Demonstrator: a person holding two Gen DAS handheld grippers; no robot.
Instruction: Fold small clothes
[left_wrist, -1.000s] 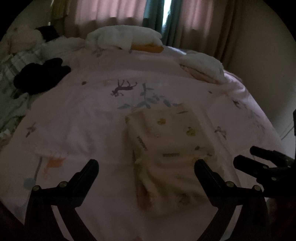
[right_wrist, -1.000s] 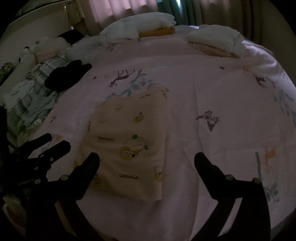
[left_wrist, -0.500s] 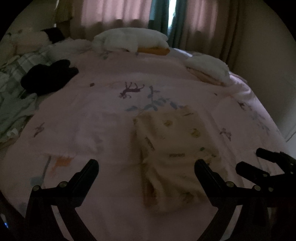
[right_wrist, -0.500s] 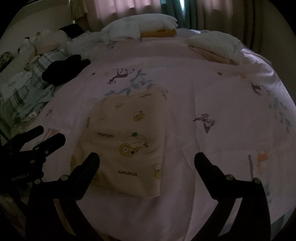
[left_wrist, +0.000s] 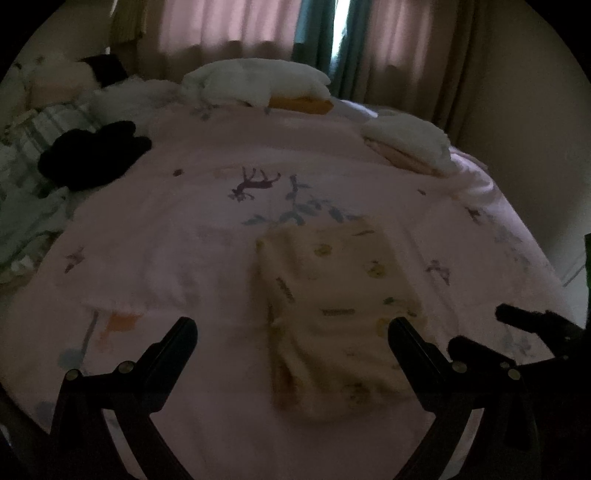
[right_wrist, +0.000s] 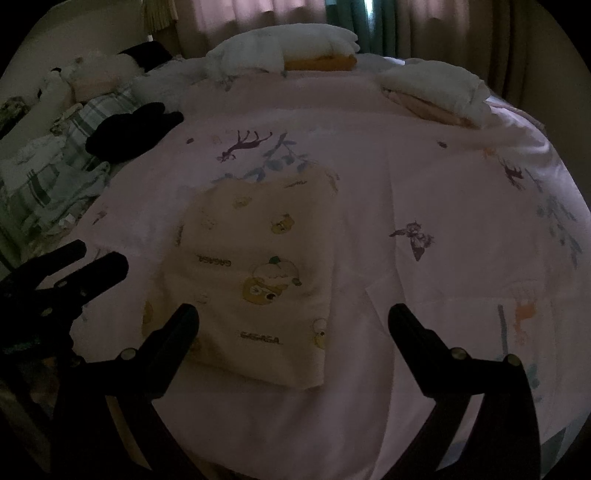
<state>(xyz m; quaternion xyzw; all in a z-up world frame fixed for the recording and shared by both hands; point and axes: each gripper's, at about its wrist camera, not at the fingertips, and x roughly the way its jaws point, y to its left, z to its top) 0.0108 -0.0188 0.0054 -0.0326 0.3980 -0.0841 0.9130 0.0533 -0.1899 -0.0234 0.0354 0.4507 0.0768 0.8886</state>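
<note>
Cream cotton garment printed with small cartoon faces (left_wrist: 340, 310) lies folded into a thick rectangle on the pink printed bedsheet (left_wrist: 192, 229), just ahead of the left claw (left_wrist: 291, 328) and toward its right finger. That claw is spread wide and pinching nothing, which suggests the fold is finished and the piece let go. Off to its right the right claw (left_wrist: 517, 332) pokes in over the sheet. Bare sheet runs ahead and to the left, while a black bundle of cloth (left_wrist: 92, 155) sits far ahead on the left.

From the right wrist, the cream garment (right_wrist: 255, 273) sits flat ahead of the right claw (right_wrist: 291, 325), its near edge reaching between the spread, empty fingers, closer to the left one. The left claw (right_wrist: 70, 273) hovers beside the garment's left edge. Open sheet lies to the right, and stacked white and tan folded laundry (right_wrist: 432, 92) waits far ahead, likely where this piece belongs.
</note>
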